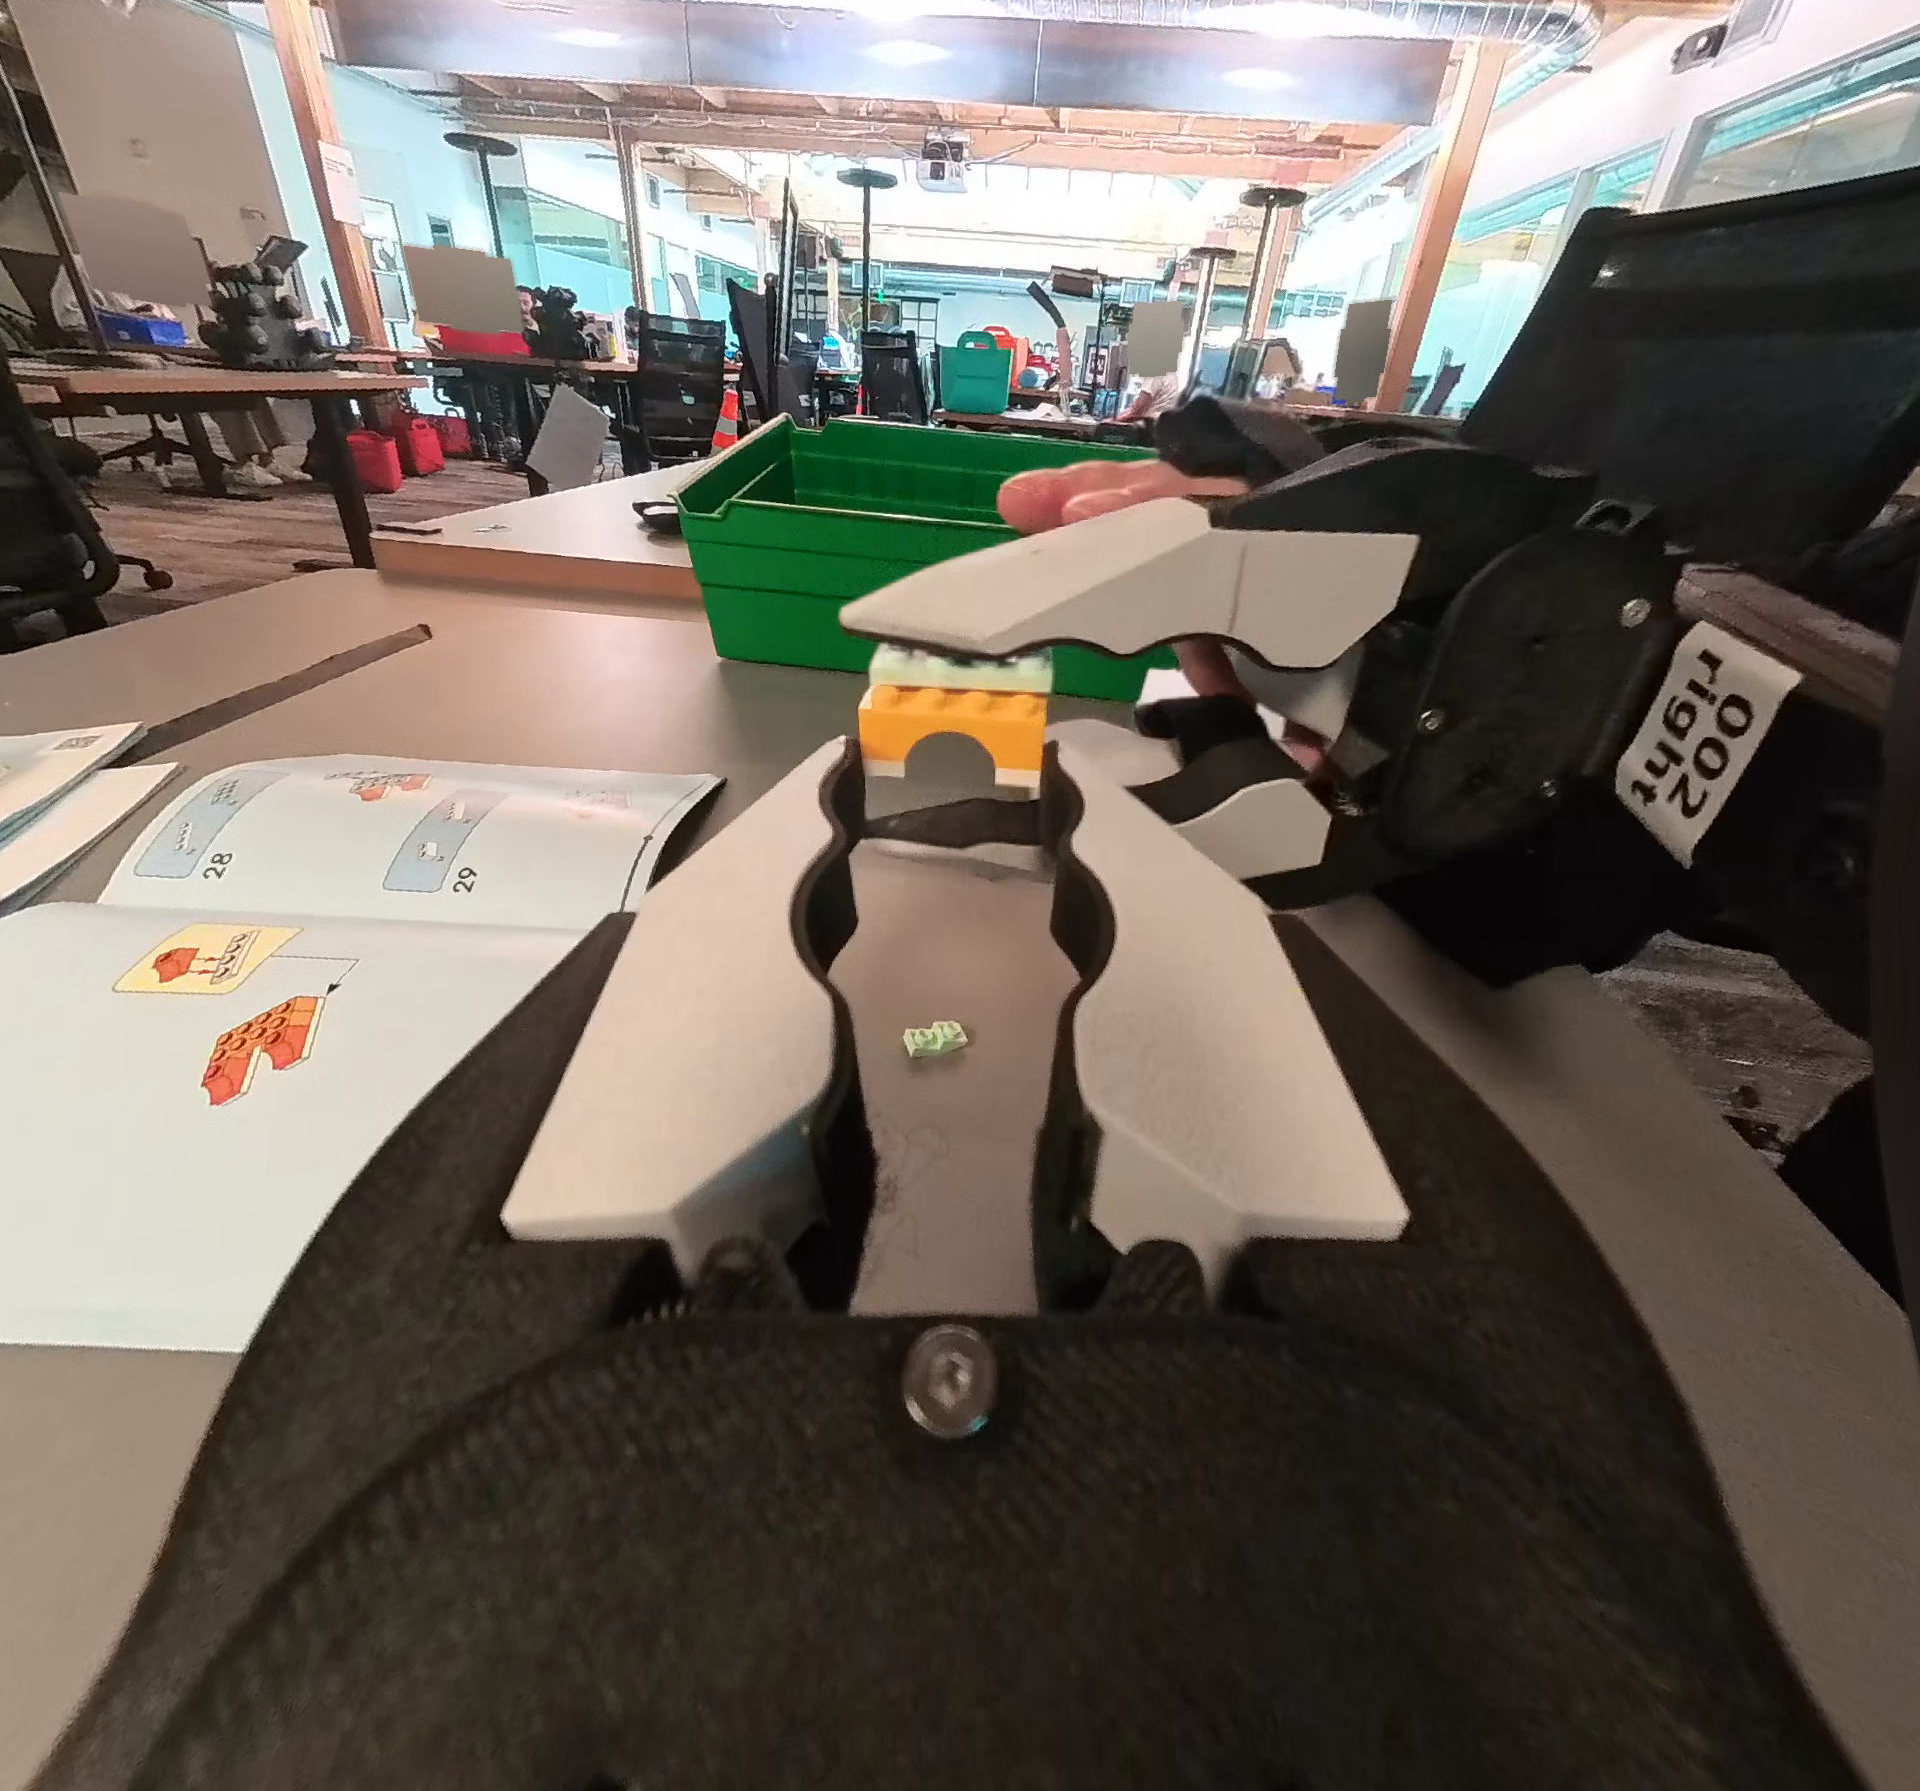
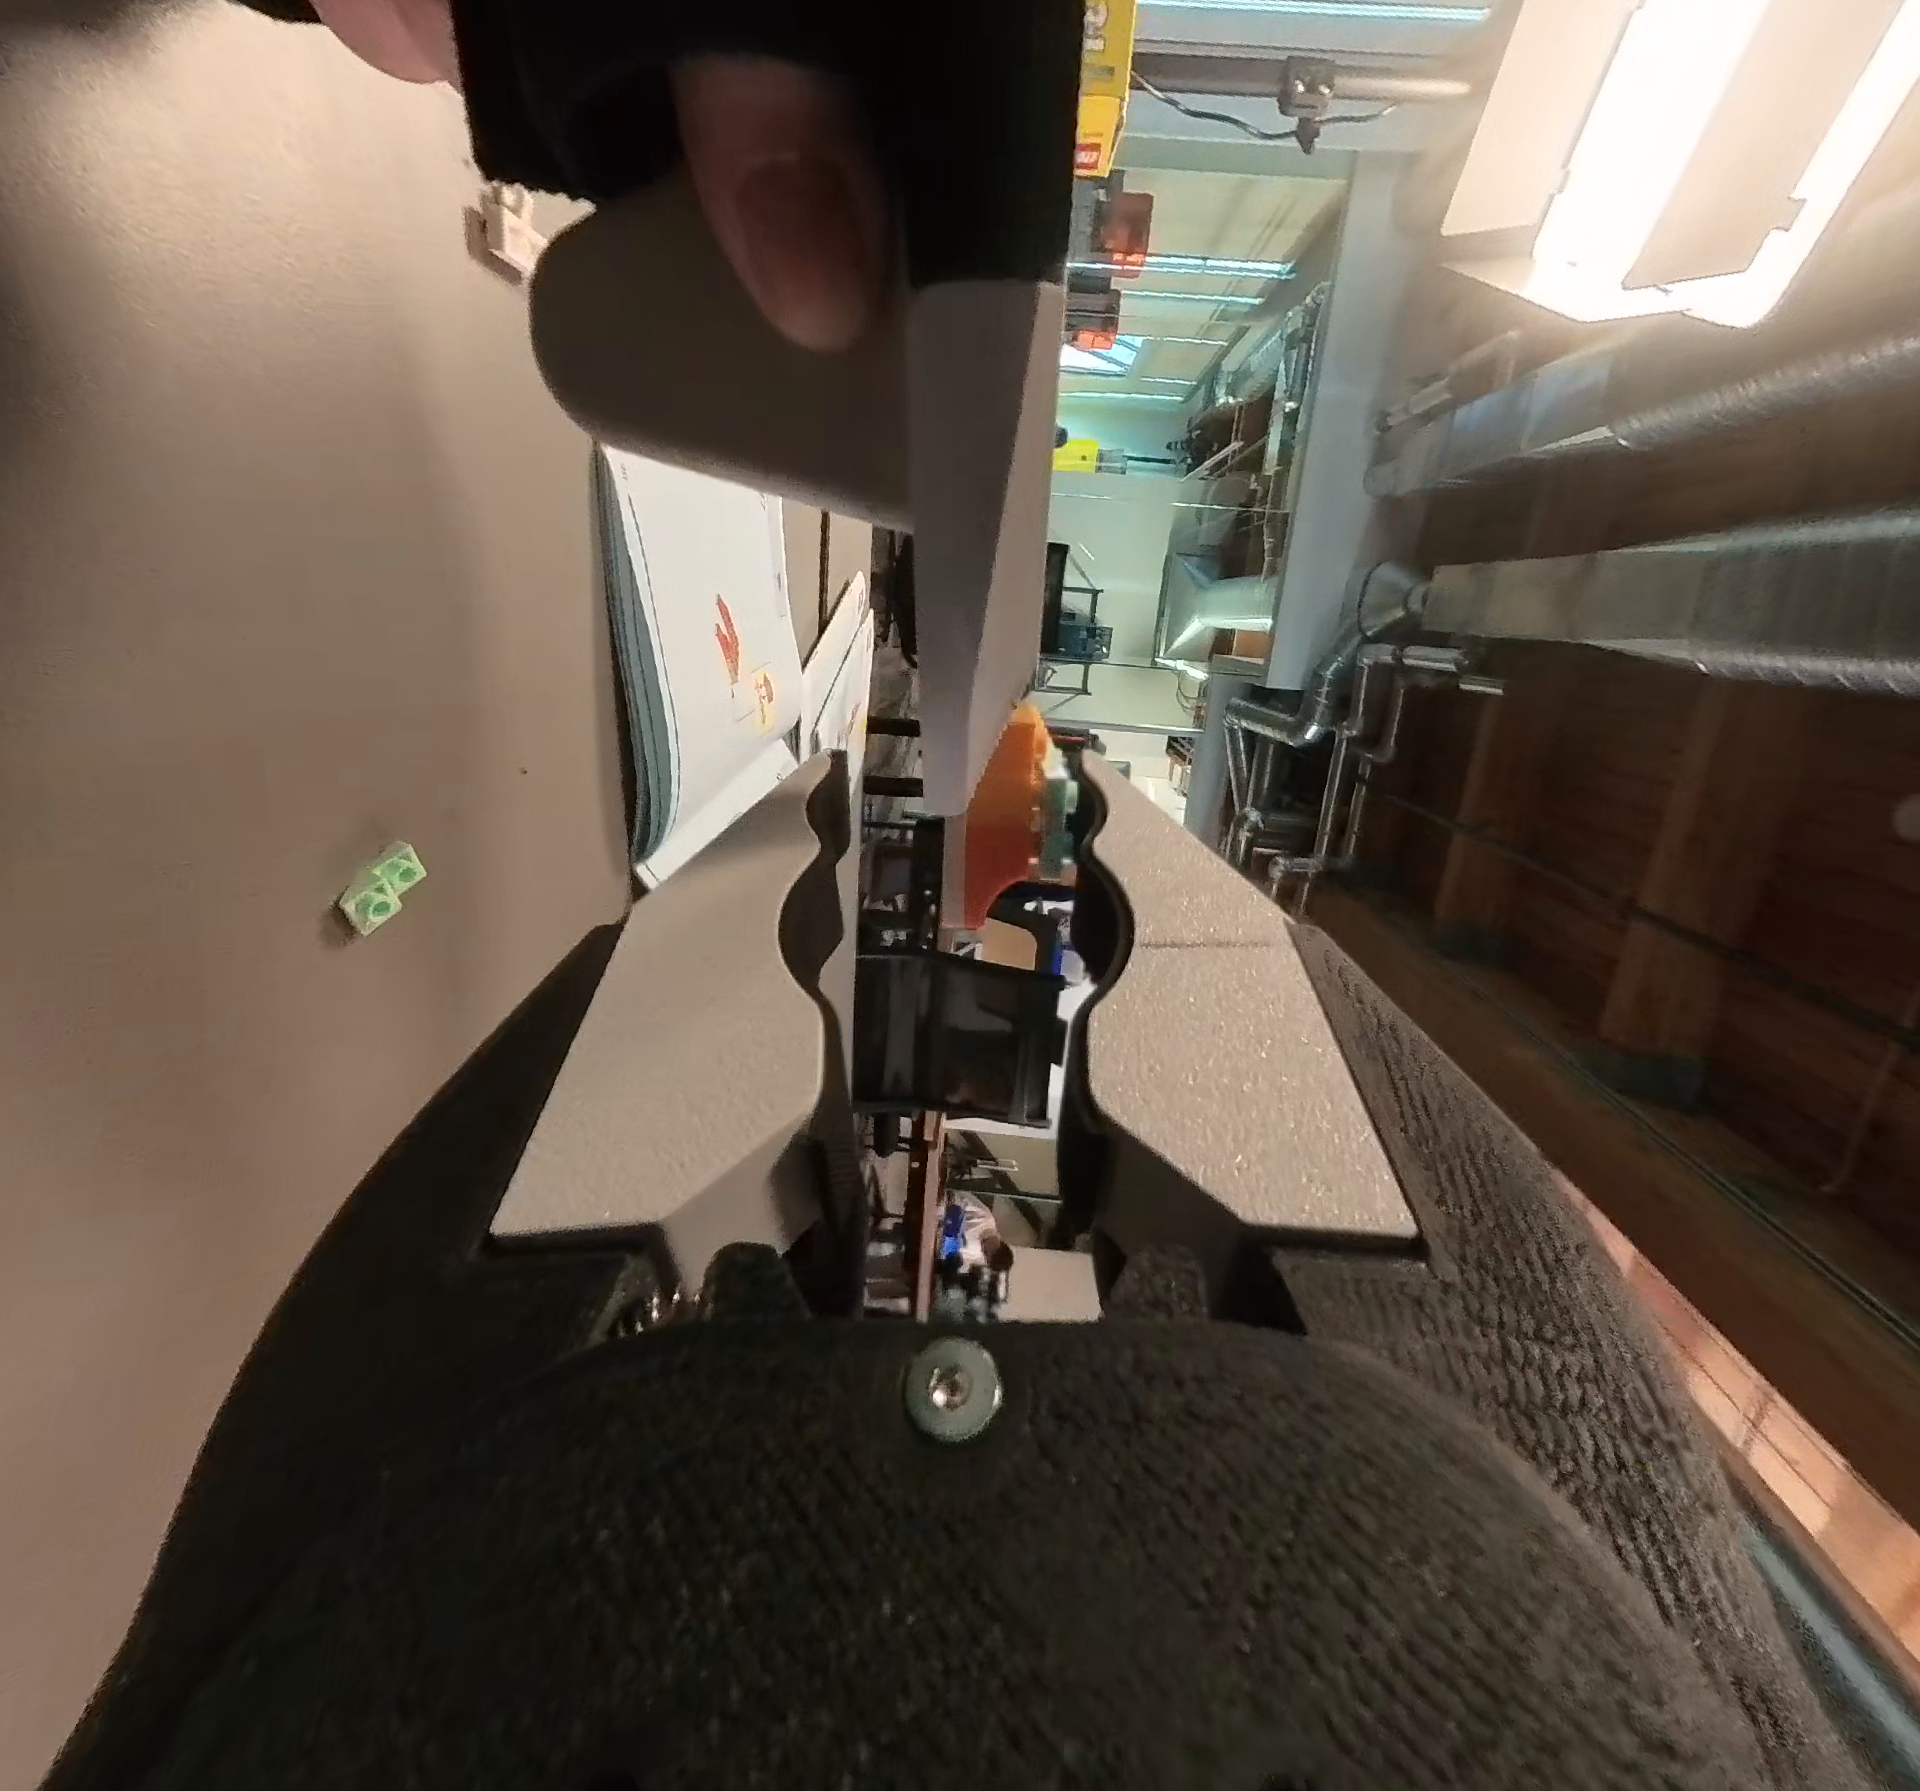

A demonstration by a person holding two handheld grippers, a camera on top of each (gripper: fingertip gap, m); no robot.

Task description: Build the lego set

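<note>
We see the left gripper [image 1: 948, 775] clenched on the sides of the orange arch stack [image 1: 951, 735], held above the table [image 1: 582, 661], while the right gripper [image 1: 914, 702], turned sideways, pinches its pale green top plate [image 1: 961, 673] from above and below, a spare green plate [image 1: 937, 1037] lying nearer on the table.

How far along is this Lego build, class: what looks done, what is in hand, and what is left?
Done: an orange arch brick sits on a white plate. In hand: the left gripper clamps that stack by its sides while the right gripper presses a pale green piece onto it. Left: a small green plate lies loose on the table, and the instruction booklet lies open.
</note>
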